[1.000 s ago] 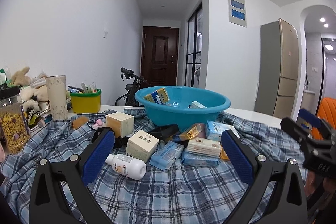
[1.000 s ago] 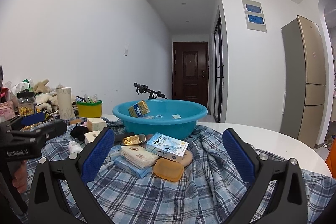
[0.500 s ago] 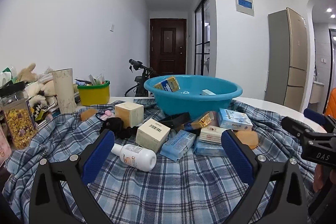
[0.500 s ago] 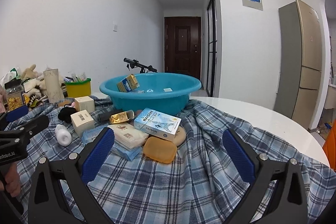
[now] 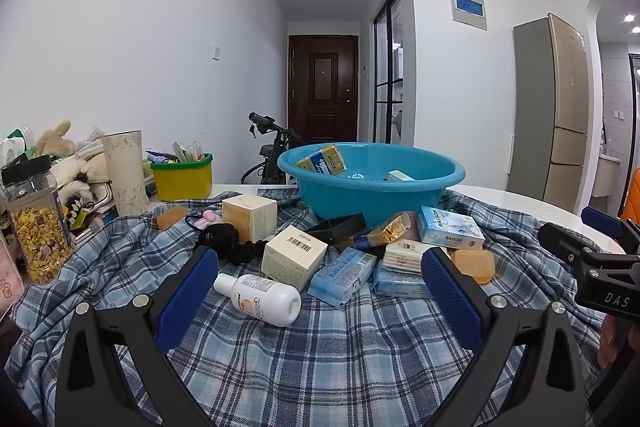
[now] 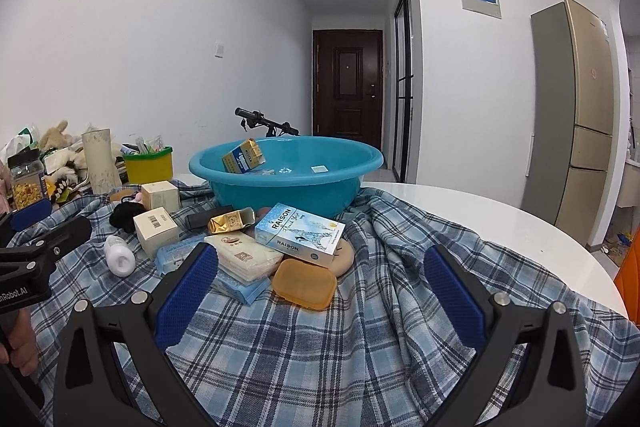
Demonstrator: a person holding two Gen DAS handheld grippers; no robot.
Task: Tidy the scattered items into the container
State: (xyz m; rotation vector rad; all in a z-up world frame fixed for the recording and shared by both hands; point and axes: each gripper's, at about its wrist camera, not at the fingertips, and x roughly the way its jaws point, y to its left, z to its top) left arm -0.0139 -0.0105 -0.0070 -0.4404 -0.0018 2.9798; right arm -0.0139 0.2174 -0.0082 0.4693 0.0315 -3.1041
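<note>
A blue basin [image 5: 372, 187] [image 6: 288, 179] stands on a plaid cloth and holds a yellow-blue box [image 5: 326, 159] and a small white item. In front of it lies a heap: a white bottle [image 5: 260, 299], a cream barcode box [image 5: 294, 257], blue packets [image 5: 344, 275], a gold packet [image 6: 230, 221], a RAISON box [image 6: 300, 233] and an orange soap case [image 6: 305, 283]. My left gripper [image 5: 318, 291] is open, low over the cloth just before the bottle. My right gripper [image 6: 320, 287] is open just before the soap case. Both are empty.
At the left stand a jar of cereal [image 5: 36, 219], a beige cup [image 5: 126, 173], a yellow-green tub [image 5: 182, 177] and soft toys. A black hair tie [image 5: 222, 241] and a cream cube box [image 5: 250, 217] lie behind the heap. White tabletop [image 6: 500, 227] shows at the right.
Both grippers have dropped lower and drawn closer to the heap, so the items look larger. Both stay open and empty. Nothing on the cloth has moved.
</note>
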